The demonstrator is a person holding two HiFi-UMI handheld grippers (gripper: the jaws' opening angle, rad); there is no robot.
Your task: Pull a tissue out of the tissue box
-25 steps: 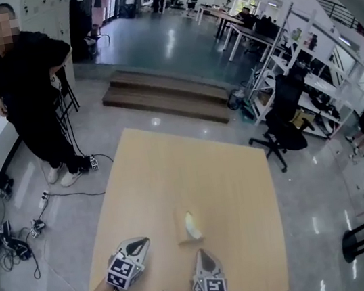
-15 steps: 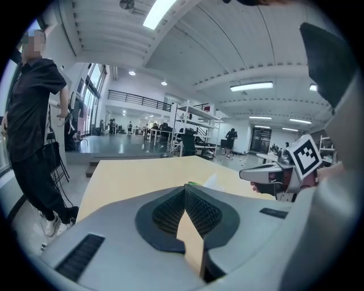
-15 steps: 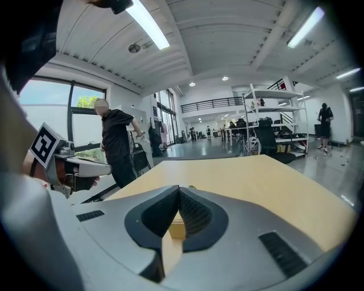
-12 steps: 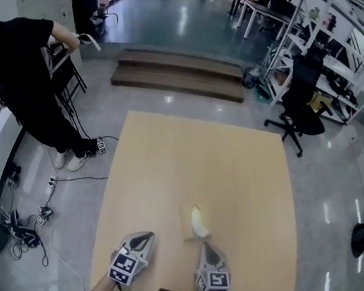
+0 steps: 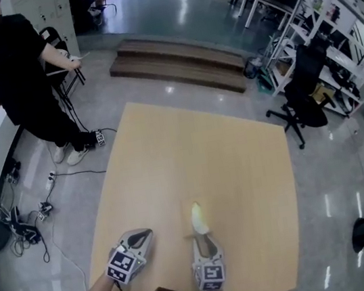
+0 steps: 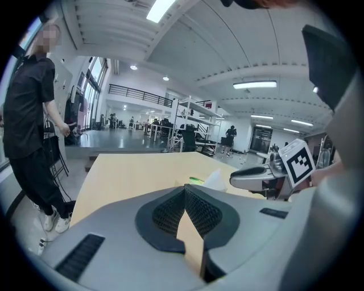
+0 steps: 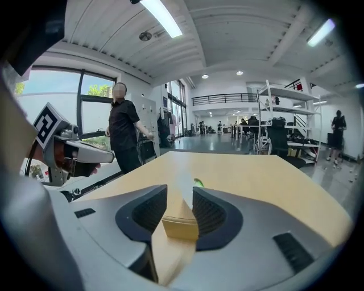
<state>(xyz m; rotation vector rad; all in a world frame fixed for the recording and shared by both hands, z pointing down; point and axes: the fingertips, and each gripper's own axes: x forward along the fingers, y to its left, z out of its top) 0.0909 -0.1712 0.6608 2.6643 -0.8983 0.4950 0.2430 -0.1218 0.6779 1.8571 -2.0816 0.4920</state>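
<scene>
A tan tissue box lies on the wooden table, with a pale tissue standing up out of it. My right gripper is right at the box's near end. Its jaws are opening, and in the right gripper view the box sits between them with the tissue rising just beyond. My left gripper hovers over the table left of the box, apart from it. In the left gripper view its pads meet at the tips with nothing held.
A person in black stands beyond the table's far left corner beside a chair. Cables lie on the floor at left. An office chair and shelving stand at the right.
My right gripper has moved forward up to the box's near end. The left gripper has barely shifted. The person in black has reached out towards the chair.
</scene>
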